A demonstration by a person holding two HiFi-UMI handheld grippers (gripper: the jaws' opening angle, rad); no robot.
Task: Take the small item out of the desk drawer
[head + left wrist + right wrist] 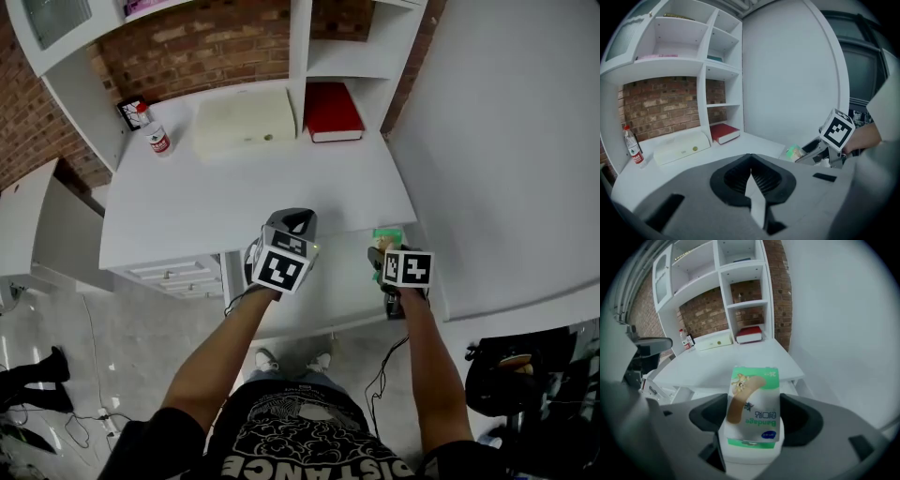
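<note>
My right gripper (383, 254) sits at the lower right of the head view, its jaws clamped on the two sides of the small bandage box (752, 408), a white and green carton with a plaster printed on it. The box is held in the air above the open drawer (319, 295), just in front of the counter (234, 202) edge. My left gripper (751, 161) hangs near the centre of the head view, beside the right one but apart from it, its jaws closed together with nothing between them. Along the back of the counter, in the upper part of the frame, stand a small bottle (156, 136), a cream case (244, 122) and a red book (333, 111).
</note>
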